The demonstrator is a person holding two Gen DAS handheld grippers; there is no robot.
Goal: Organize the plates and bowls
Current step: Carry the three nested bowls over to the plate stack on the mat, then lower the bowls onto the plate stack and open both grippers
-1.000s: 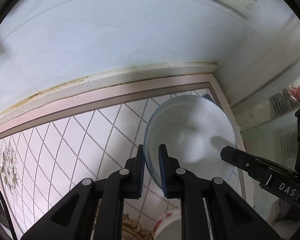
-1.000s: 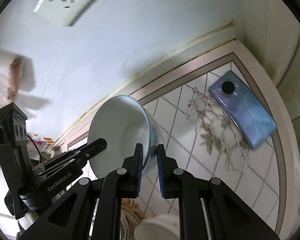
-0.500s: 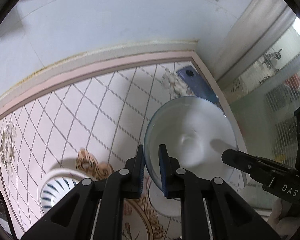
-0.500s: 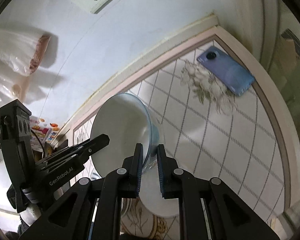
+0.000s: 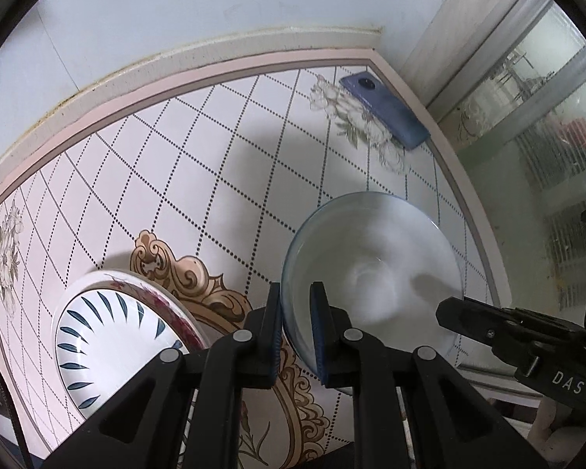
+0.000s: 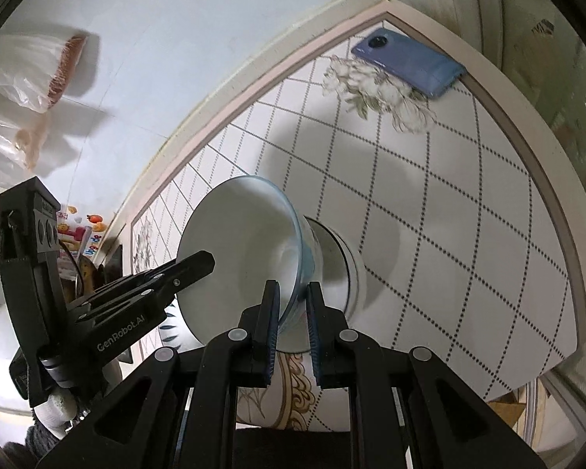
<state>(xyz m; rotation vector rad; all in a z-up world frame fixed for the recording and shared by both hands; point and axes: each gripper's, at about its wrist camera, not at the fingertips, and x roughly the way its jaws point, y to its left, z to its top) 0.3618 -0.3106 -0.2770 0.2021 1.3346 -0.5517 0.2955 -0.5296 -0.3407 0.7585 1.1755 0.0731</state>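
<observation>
One leaf-patterned plate — left view only, plastic bags — right.

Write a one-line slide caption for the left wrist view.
Both hand-held grippers pinch a white bowl over the tiled table.

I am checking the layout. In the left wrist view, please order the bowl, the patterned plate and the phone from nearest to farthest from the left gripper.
1. Bowl: its rim is clamped in the left gripper, to the right.
2. Patterned plate: on the table, lower left.
3. Phone: far corner of the table, upper right.
</observation>
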